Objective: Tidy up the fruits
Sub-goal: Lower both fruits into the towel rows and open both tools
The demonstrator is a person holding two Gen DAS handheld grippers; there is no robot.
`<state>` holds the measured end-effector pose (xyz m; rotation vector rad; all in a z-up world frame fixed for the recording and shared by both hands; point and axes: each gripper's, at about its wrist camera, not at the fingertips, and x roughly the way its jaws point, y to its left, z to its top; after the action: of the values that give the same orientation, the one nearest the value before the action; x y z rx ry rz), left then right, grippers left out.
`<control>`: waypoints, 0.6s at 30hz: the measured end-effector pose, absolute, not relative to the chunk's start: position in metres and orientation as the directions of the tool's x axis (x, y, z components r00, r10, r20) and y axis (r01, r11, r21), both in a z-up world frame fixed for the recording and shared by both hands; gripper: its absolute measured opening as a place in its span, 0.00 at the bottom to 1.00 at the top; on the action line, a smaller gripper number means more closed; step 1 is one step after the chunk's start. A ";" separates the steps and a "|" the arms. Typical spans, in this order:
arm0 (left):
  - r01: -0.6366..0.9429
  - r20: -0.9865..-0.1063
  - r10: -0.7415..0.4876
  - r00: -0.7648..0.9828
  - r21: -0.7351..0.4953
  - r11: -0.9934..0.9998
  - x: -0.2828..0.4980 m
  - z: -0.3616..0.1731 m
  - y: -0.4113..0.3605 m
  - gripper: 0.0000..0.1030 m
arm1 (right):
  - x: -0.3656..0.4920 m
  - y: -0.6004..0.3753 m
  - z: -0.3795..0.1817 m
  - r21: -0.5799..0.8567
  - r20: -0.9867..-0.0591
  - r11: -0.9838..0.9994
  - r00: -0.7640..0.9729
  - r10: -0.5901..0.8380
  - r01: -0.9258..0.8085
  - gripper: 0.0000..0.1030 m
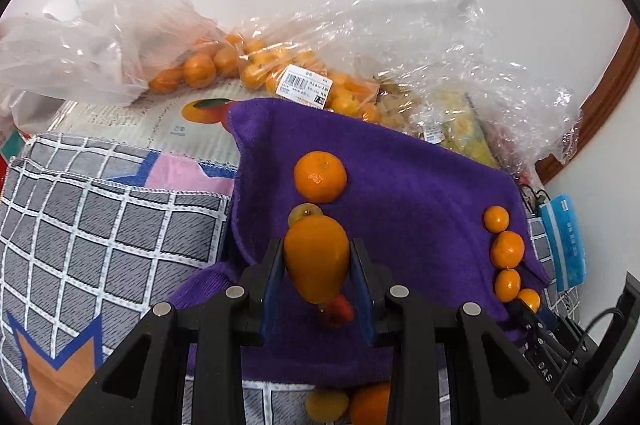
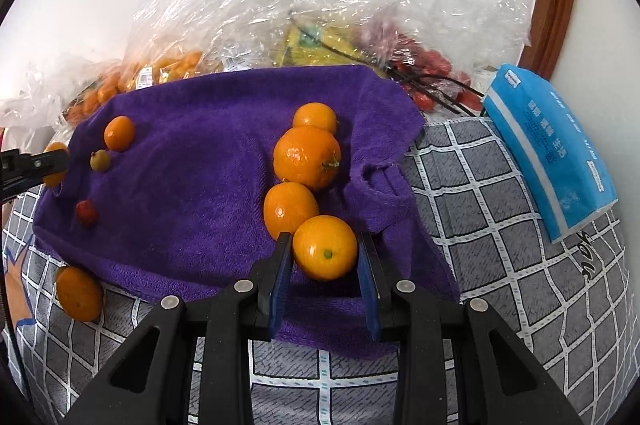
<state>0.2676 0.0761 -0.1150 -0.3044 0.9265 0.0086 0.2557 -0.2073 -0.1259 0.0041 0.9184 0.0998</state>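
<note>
A purple towel (image 1: 420, 193) (image 2: 200, 153) lies over a grey checked cloth. My left gripper (image 1: 317, 249) is shut on an oblong orange fruit (image 1: 316, 261), held just above the towel. Beyond it sit a small yellow-green fruit (image 1: 305, 212) and a mandarin (image 1: 320, 177); a small red fruit (image 1: 340, 309) shows under it. My right gripper (image 2: 325, 239) is shut on a round orange fruit (image 2: 325, 247) at the near end of a row of oranges (image 2: 307, 157) on the towel's right side. That row (image 1: 507, 249) also shows in the left wrist view.
Clear plastic bags of small oranges (image 1: 256, 65), yellow fruit and red fruit (image 2: 432, 65) crowd the back by the wall. A blue tissue pack (image 2: 548, 149) lies right of the towel. One orange (image 2: 79, 293) rests on the checked cloth (image 2: 500, 225) off the towel's near left corner.
</note>
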 end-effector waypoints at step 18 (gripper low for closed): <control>-0.169 -0.831 -0.110 0.546 -0.238 0.956 0.288 -0.144 0.076 0.30 | 0.246 -0.217 -0.115 0.100 -0.751 0.992 0.648 0.127 -0.078 0.49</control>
<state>0.2880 0.0759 -0.1437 -0.3070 0.9973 0.0359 0.2462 -0.2173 -0.1146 0.0602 0.8583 0.1168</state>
